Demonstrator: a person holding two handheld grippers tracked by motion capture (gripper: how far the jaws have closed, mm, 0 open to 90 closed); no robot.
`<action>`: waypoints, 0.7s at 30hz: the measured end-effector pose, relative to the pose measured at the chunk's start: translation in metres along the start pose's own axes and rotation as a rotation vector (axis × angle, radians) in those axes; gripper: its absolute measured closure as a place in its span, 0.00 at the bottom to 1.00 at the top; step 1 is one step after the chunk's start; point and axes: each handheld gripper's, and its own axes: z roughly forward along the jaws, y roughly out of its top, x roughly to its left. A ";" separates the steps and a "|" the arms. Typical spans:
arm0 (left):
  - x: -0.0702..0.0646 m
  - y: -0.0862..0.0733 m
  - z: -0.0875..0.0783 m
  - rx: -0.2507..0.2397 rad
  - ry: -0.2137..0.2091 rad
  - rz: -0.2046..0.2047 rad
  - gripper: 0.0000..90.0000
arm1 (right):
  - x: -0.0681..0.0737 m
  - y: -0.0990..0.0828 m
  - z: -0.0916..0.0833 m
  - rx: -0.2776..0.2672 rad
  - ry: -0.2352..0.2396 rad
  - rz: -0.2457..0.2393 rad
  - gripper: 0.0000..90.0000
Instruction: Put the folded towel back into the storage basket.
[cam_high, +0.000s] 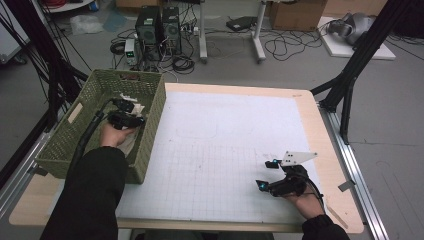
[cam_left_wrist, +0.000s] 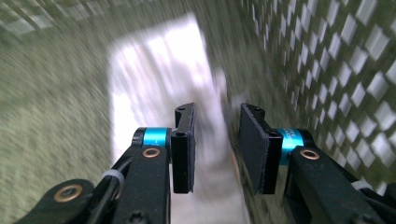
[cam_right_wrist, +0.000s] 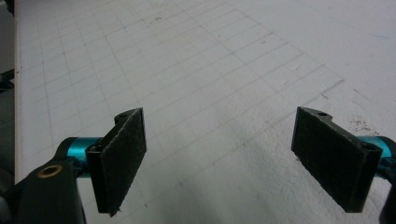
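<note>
Left gripper (cam_left_wrist: 215, 140) inside green basket (cam_high: 150, 107), jaws partly apart over blurred white cloth (cam_left_wrist: 159, 84), grip unclear, right gripper (cam_right_wrist: 233, 154) wide open above gridded mat (cam_right_wrist: 224, 56).

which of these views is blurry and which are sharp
Left gripper view: heavy motion smear over the white cloth and green basket weave, though the left tool itself stays crisp. Right gripper view: sharp, the grid mat lines clear. High view: evenly lit, slightly soft.

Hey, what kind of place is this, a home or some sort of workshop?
Most likely a lab or test workshop: computer towers and loose cables sit on the floor, and the table carries a gridded white mat.
</note>
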 end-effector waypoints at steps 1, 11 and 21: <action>-0.001 -0.002 0.002 0.026 0.005 0.023 0.73 | 0.000 0.000 0.000 0.000 -0.002 -0.003 0.19; 0.000 0.005 -0.021 -0.029 0.001 0.054 0.67 | 0.000 0.000 0.000 -0.003 0.000 -0.001 0.19; 0.020 -0.006 -0.051 -0.056 -0.046 0.002 0.50 | -0.001 0.002 0.002 -0.010 0.005 -0.004 0.19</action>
